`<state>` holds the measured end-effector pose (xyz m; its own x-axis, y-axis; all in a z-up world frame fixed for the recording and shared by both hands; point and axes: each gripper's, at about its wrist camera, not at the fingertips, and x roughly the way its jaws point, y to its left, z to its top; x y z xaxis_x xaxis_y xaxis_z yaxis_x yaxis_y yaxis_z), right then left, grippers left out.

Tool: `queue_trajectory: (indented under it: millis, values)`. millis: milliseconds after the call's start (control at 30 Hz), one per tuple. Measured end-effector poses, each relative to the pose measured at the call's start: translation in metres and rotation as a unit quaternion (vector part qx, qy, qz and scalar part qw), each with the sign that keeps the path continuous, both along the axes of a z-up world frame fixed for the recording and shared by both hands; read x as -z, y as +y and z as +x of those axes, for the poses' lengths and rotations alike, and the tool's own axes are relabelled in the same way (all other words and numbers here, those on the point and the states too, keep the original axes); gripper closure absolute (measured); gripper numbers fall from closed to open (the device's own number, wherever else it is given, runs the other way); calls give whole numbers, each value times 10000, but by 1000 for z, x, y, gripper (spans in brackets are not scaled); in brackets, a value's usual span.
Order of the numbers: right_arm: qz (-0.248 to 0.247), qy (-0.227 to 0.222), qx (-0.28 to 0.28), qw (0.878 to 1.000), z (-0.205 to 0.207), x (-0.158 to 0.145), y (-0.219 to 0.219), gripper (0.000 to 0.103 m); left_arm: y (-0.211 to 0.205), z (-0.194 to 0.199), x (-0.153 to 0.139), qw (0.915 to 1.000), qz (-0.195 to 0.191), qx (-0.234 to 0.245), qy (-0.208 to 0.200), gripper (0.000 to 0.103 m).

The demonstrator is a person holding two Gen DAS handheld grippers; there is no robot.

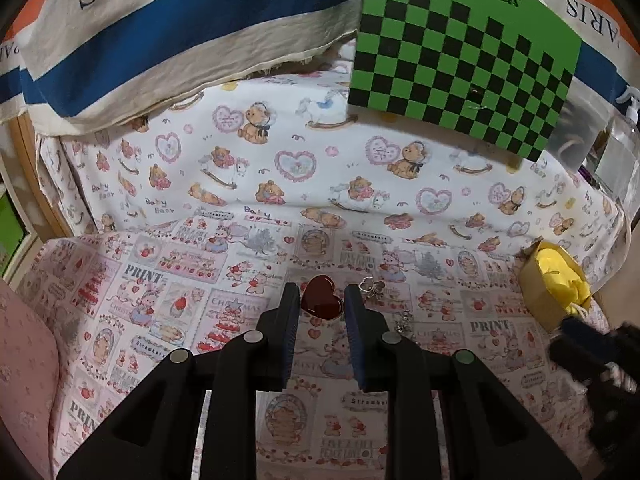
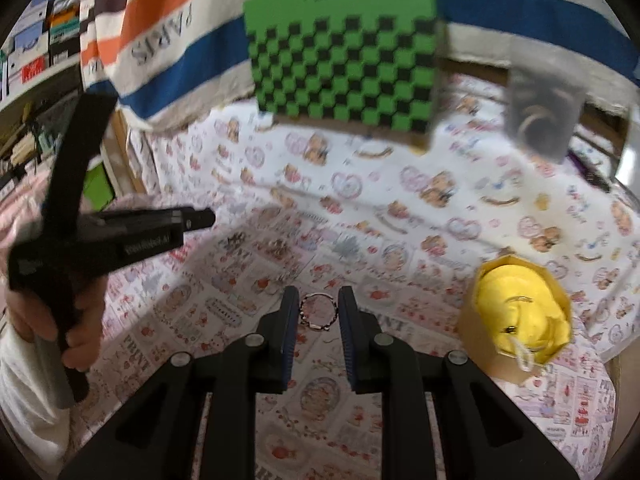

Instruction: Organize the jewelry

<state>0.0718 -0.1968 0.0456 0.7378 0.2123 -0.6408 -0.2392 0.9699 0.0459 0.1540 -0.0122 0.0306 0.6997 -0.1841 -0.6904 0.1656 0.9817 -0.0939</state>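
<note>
Red enamel, gold-rimmed: the heart-shaped pendant [image 1: 322, 300] sits between the tips of my left gripper [image 1: 321, 292], both pads against its sides, so this claw is clenched on the heart above the strawberry-print cloth [image 1: 168, 280] that covers the table. Just beyond the right fingertip a silver clover-shaped charm [image 1: 373, 286] lies on the cloth, and a second small silver piece [image 1: 404, 318], too small for me to name, lies nearer the table's front edge. In the right wrist view, which is blurred, my right gripper [image 2: 318, 292] is closed on a small beaded ring [image 2: 320, 328], the band spanning the gap from pad to pad. Toward the table's right edge stands an open cardboard box [image 2: 472, 332] holding a yellow drawstring pouch [image 2: 516, 304]. Along the back edge a green-and-black checkerboard card [image 1: 460, 60] leans in front of a striped towel [image 1: 160, 40] lettered in dark type, with a clear plastic container [image 2: 544, 112] beside the card near the back right corner. From the right wrist camera I also see a person's hand [image 2: 80, 320] around the left gripper's handle, near the left edge of the table.
</note>
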Motion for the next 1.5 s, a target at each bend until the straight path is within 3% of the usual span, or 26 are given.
queue_trajectory:
  millis: [200, 333, 467, 600, 733, 833, 967, 1100, 1167, 1267, 1433, 1500]
  values:
    - [163, -348, 290, 9988, -13, -16, -27, 84, -1, -12, -15, 9991, 200, 9, -373, 81]
    - [739, -574, 575, 9939, -20, -34, -63, 84, -1, -43, -48, 9940, 108, 135, -1081, 81]
    - [926, -976, 830, 9874, -31, -59, -95, 84, -11, -53, -73, 9911, -441, 333, -1215, 81]
    - [1086, -1285, 1112, 9795, -37, -73, -130, 84, -55, -56, -92, 9878, -228, 811, -1312, 81]
    - [1477, -972, 1346, 9750, -23, -57, -164, 84, -105, -48, -97, 9846, -462, 1397, -948, 81]
    - [1583, -520, 1522, 9742, -6, -29, -183, 84, -137, -44, -95, 9827, -490, 1627, -738, 81]
    - [1677, -6, 1632, 9722, 12, 4, -194, 84, -169, -41, -83, 9810, -446, 1811, -537, 81]
    - [1836, 234, 1669, 9684, 24, 18, -201, 84, -189, -35, -65, 9823, -281, 1821, -336, 81]
    - [1936, 281, 1671, 9663, 25, 21, -205, 83, -194, -30, -58, 9828, -221, 1818, -241, 81]
    - [2033, 245, 1672, 9644, 22, 20, -210, 70, -194, -26, -52, 9844, -131, 1745, -195, 81]
    - [2018, 116, 1698, 9645, 12, 9, -211, 69, -174, -29, -59, 9865, -19, 1600, -345, 81]
    - [2021, 45, 1688, 9647, 8, 4, -209, 69, -157, -35, -64, 9895, 80, 1323, -584, 80]
